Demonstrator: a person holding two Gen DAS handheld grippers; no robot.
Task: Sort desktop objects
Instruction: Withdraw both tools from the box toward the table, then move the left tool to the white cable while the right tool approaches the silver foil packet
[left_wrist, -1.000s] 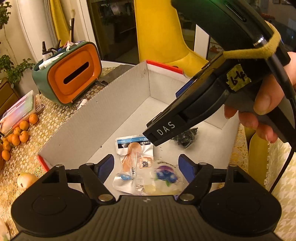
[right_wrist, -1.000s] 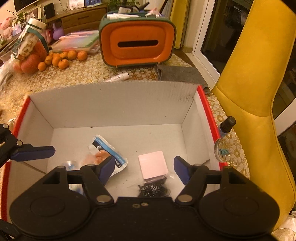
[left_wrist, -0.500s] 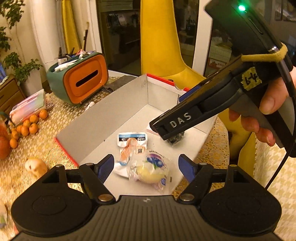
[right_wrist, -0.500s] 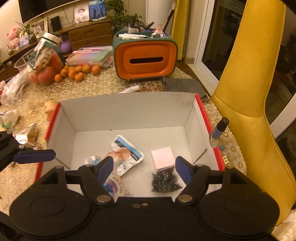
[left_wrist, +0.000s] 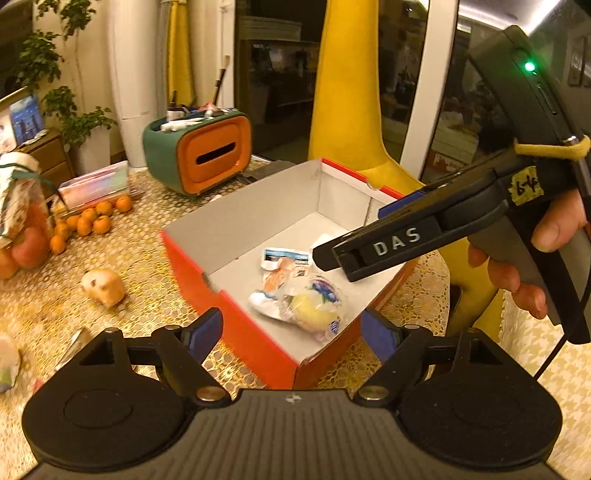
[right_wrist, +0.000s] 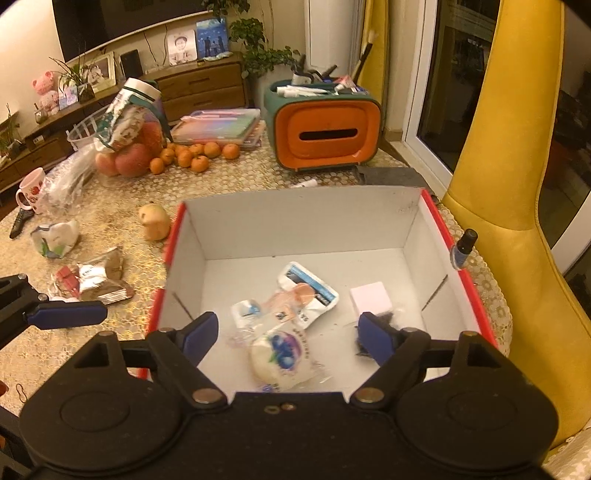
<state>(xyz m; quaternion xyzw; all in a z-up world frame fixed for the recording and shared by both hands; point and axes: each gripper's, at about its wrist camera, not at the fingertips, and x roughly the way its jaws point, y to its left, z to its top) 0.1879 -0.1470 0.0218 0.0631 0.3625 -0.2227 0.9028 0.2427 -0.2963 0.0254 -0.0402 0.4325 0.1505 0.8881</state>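
Both tools hang above a red-sided cardboard box (right_wrist: 432, 206) on the lace-covered table (right_wrist: 236, 177), each with its jaws opening and nothing between them: the left gripper (left_wrist: 291, 332) over the box's near corner, the right gripper (right_wrist: 284, 334) over its near edge. Inside, a wrapped bun (right_wrist: 282, 356) in clear film lies against the near wall, touching a flat white sachet (right_wrist: 308, 288); a pink note pad (right_wrist: 371, 297) and a dark tangle of small pieces (right_wrist: 391, 317) sit toward the right wall. Left to sort, by the look of it, are the loose items off the box's left side — foil snack packets (right_wrist: 98, 278) and a crumpled white wrapper (right_wrist: 55, 238) near the table's left edge, and a small bottle (right_wrist: 463, 249) just beside the box's right wall. The packets look light, soft and slick — likely best pinched at a crimped end seam, where film will not slide. The bottle, probably glass, would want a firm hold across its body, not its cap.
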